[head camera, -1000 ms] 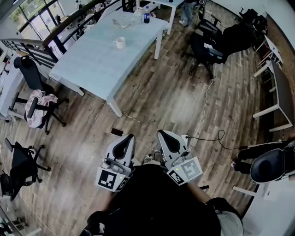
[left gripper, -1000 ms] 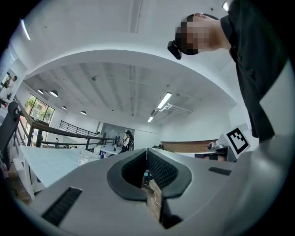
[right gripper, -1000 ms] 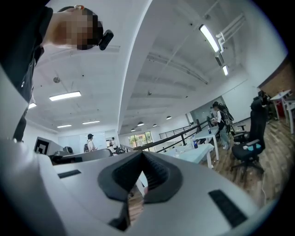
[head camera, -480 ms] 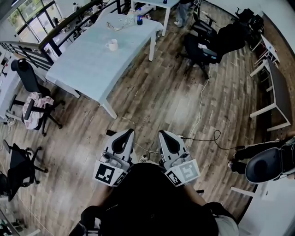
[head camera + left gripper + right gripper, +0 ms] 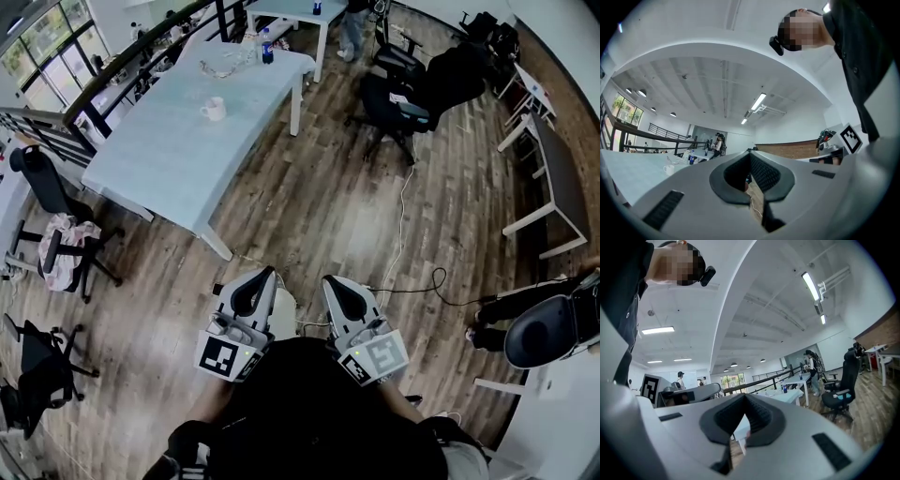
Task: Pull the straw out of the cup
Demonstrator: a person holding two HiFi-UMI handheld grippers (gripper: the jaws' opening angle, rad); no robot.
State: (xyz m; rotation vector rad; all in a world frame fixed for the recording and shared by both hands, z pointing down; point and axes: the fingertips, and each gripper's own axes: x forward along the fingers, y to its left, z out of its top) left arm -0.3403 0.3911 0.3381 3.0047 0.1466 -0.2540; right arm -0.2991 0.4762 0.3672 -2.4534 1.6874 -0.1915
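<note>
While you stand well apart from the table (image 5: 141, 159), the task is not yet begun. The cup (image 5: 214, 108) sits on it, in the upper left of the head view; a straw is too small to see. Your left gripper (image 5: 264, 274) and right gripper (image 5: 329, 280), at bottom centre, have their jaws closed together on nothing. All 3 steps are left: approach, grip, pull.

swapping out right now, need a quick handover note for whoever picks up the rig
Left hand-held gripper: jaws together, empty, held close to the body.
Right hand-held gripper: the same.
White cup stands on the pale table, far ahead and to the left. No straw can be made out from here.
Done: nothing yet.
Left: go to the table, find the straw, pull it out.
</note>
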